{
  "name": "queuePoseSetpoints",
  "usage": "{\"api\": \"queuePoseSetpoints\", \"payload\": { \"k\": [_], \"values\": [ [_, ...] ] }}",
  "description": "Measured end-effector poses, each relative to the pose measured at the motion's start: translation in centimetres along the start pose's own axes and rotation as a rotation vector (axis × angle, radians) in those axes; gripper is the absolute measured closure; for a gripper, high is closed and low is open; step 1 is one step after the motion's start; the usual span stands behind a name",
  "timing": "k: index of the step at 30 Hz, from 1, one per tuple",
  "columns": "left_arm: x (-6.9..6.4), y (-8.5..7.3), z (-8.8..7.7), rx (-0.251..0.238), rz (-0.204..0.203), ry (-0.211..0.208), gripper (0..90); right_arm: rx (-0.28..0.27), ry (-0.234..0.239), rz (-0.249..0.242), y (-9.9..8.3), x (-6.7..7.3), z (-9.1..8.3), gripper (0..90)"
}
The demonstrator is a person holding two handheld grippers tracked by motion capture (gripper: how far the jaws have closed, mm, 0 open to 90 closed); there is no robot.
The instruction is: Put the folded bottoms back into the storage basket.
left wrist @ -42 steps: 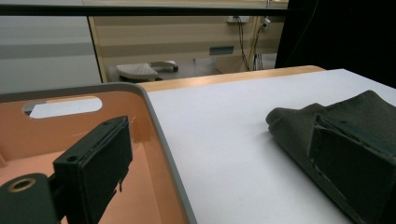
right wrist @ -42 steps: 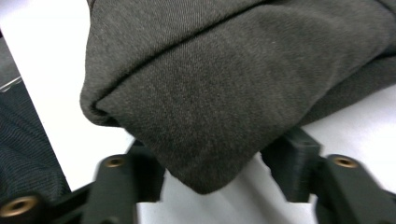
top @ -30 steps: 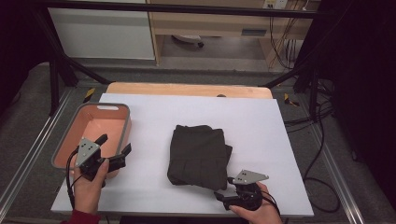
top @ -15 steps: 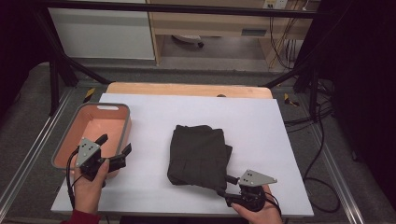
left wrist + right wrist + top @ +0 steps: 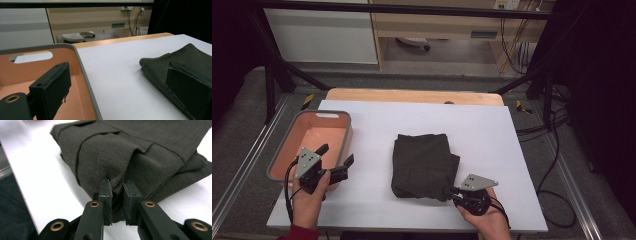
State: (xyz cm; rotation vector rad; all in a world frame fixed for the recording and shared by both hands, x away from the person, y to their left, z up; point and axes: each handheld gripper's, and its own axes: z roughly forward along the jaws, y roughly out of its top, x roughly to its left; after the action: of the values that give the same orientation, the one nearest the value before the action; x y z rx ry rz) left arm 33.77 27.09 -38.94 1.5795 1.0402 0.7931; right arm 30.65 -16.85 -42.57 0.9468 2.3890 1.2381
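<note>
High view | white table (image 5: 377, 200), grey floor (image 5: 242, 125) | right tool (image 5: 451, 192) just clenched on dark cloth (image 5: 422, 160) | left tool (image 5: 335, 159) released

The high view looks forward and down from above the person's near side, taking in the whole table (image 5: 512, 150), the bin (image 5: 339, 117) at left and the cloth (image 5: 422, 160) in the middle. The left gripper view sits low at the bin's (image 5: 82, 65) near right rim, facing far and right across the table (image 5: 120, 70) to the cloth (image 5: 160, 65). The right gripper view is close against the cloth's (image 5: 140, 150) near right corner, facing left.
</note>
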Motion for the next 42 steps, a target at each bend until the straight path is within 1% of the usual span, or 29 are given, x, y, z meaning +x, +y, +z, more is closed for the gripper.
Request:
{"api": "queuePoseSetpoints", "payload": {
  "k": [1, 4, 7, 12, 15, 17, 21, 23, 24, 27, 31, 35, 37, 39, 42],
  "values": [
    [0.0, 0.0, 0.0, 0.001, 0.0, 0.0, 6.7, 0.018, 0.006, 0.015, -0.1, -0.3, 0.4, 79.5],
    [-0.1, 0.0, 0.0, -0.001, -0.001, -0.002, 6.7, 0.024, 0.007, 0.016, -0.2, -0.3, 0.6, 79.5],
    [-0.1, 0.0, 0.1, 0.001, 0.001, -0.003, 6.7, 0.026, 0.0, 0.013, -0.2, -0.5, 0.9, 79.5],
    [-0.2, 0.0, 0.1, 0.005, 0.007, -0.005, 6.8, 0.031, -0.015, 0.022, 0.0, -1.0, 1.5, 79.5],
    [-0.2, 0.0, 0.1, 0.006, 0.006, -0.006, 6.8, 0.026, -0.012, 0.031, 0.0, -1.0, 1.5, 78.3],
    [-0.1, 0.0, 0.1, 0.004, 0.004, -0.006, 6.8, 0.017, -0.011, 0.027, -0.2, -0.9, 1.3, 74.8],
    [-0.1, 0.0, 0.1, 0.0, -0.003, -0.005, 6.7, -0.005, -0.03, 0.033, -0.3, -0.6, 0.8, 62.5],
    [-0.1, 0.0, 0.0, 0.001, -0.003, -0.006, 6.7, -0.009, -0.043, 0.034, -0.4, -0.4, 0.5, 54.5],
    [-0.1, 0.0, 0.0, -0.001, -0.001, -0.002, 6.7, -0.01, -0.044, 0.036, -0.5, -0.2, 0.3, 52.2],
    [-0.1, 0.0, 0.0, -0.001, -0.004, -0.006, 6.7, 0.001, -0.048, 0.02, -0.7, 0.3, 0.2, 44.5],
    [-0.2, 0.0, 0.1, -0.002, -0.005, -0.006, 6.8, 0.041, -0.055, -0.014, -0.8, 0.9, 1.0, 36.4],
    [-0.2, 0.0, 0.1, -0.001, -0.002, -0.006, 6.8, 0.07, -0.062, -0.034, -0.7, 1.3, 2.2, 31.3],
    [-0.3, 0.0, 0.1, 0.0, -0.002, -0.008, 6.8, 0.091, -0.075, -0.055, -0.6, 1.5, 2.9, 29.1],
    [-0.3, 0.1, 0.1, 0.0, -0.002, -0.01, 6.8, 0.095, -0.078, -0.062, -0.6, 1.6, 3.0, 28.5],
    [-0.5, 0.1, 0.1, 0.006, -0.004, -0.011, 6.9, 0.108, -0.106, -0.089, -0.7, 1.9, 3.7, 29.1]
  ]
}}
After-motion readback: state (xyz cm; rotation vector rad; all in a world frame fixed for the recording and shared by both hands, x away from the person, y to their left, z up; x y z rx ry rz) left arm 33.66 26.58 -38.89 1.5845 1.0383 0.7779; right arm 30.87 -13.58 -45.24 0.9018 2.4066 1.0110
